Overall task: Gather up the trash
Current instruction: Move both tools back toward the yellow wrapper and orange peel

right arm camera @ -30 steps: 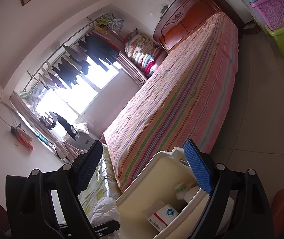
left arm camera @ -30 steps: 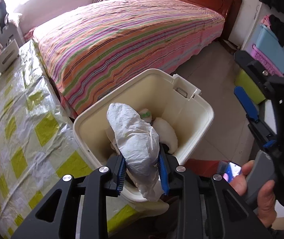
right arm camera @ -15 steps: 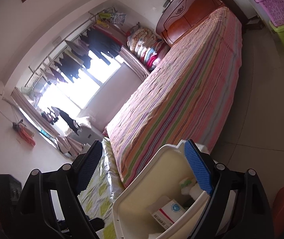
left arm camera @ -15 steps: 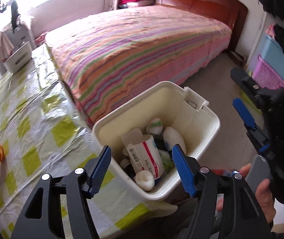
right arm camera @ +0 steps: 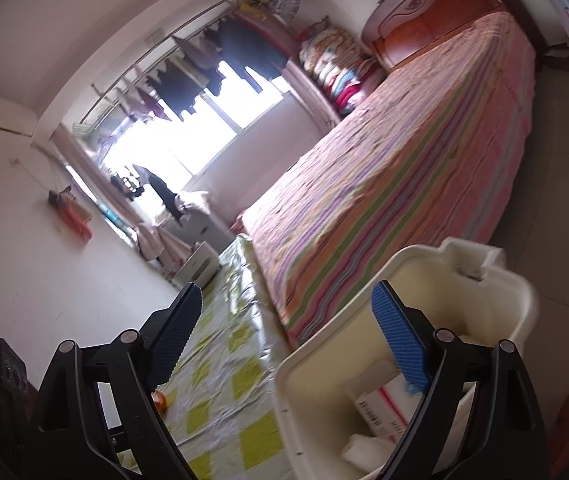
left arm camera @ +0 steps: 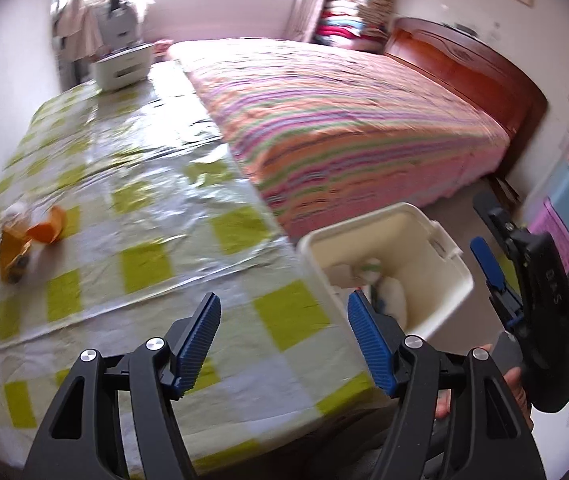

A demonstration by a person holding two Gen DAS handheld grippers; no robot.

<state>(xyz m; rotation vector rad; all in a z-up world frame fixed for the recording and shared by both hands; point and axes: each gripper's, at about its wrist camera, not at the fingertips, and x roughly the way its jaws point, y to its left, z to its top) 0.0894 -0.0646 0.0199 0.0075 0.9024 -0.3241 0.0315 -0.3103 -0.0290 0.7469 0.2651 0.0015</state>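
**Both grippers wide, holding nothing**

Left wrist: the left gripper (left arm camera: 280, 338) gapes over the bench (left arm camera: 144, 208); an orange scrap (left arm camera: 30, 240), blurred, perhaps peel, lies far left. The bin (left arm camera: 450, 276) stands beside the bench.

Right wrist: the right gripper (right arm camera: 288, 344) gapes above the bin (right arm camera: 316, 364), a box (right arm camera: 380, 404) inside.

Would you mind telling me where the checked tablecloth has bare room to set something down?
The checked tablecloth is bare between the orange trash at its left edge and the striped bed, and back toward the white box. The cream bin off the near corner is crowded with trash.
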